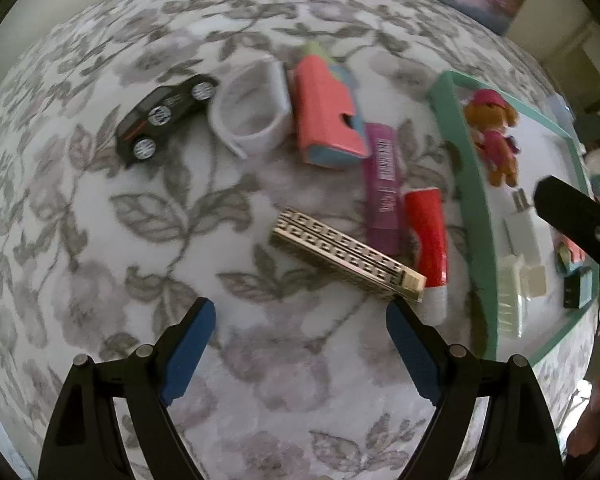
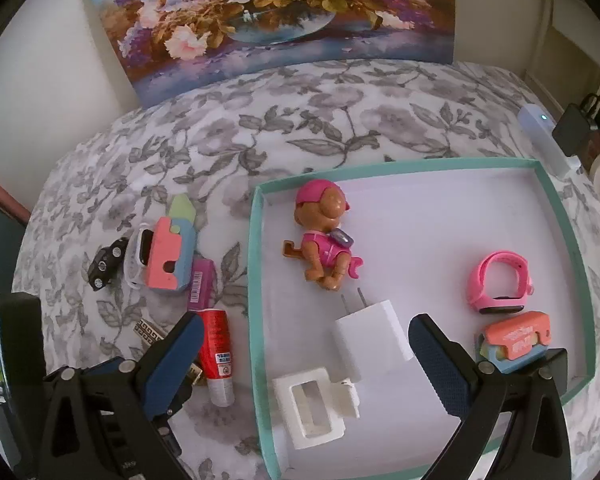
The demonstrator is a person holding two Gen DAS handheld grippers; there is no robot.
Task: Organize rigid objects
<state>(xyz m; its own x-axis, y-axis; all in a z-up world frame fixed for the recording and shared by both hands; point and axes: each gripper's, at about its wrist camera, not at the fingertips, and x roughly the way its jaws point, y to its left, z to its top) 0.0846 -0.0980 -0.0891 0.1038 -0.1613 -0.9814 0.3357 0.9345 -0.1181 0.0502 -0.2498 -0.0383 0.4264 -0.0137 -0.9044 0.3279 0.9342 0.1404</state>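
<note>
Floral bedspread [image 1: 100, 220], teal tray [image 2: 256, 280] — both grippers agape

Dog figure [image 2: 324, 240] and charger [image 2: 374, 338] in tray [image 2: 256, 280], toy car [image 1: 166, 114] outside

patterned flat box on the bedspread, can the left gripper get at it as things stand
Probably yes: the left gripper is open just short of the patterned box, nothing between them, though the red tube crowds its far end.

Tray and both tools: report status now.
Left tool open, empty, over the cloth near the patterned box. Right tool open above the white charger. Teal tray part filled; red tube crowds the box.
</note>
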